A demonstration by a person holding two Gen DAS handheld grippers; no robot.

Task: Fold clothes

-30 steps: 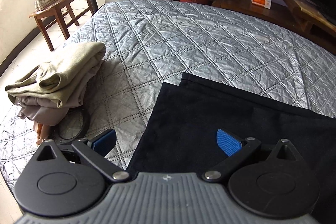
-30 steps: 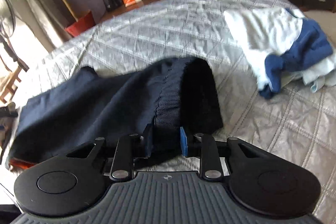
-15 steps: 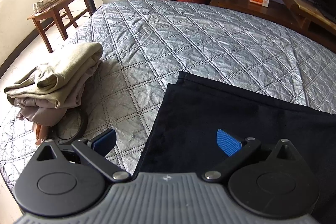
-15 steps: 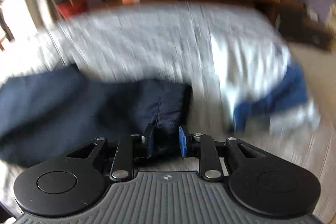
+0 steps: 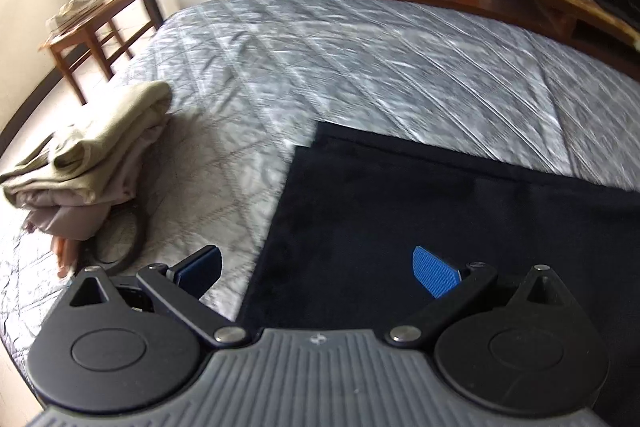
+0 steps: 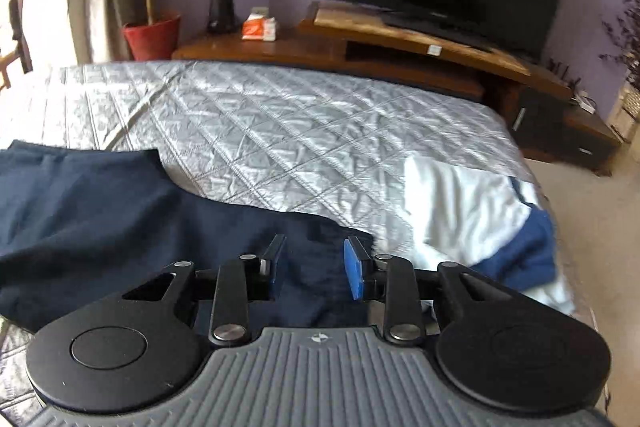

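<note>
The left gripper point(image 5: 316, 267) is showing a ribbed grey housing, two black round discs, black linkage arms with silver screws, and blue textured pads point(image 5: 434, 271). The right gripper point(image 6: 312, 267) is showing the same build, with a small crosshair mark.

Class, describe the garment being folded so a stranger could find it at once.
Start at the grey quilted bedspread. Near its front edge lies the dark navy garment, spread flat. Unlike the beige folded stack and the white-and-blue heap, it is one plain dark piece.
</note>
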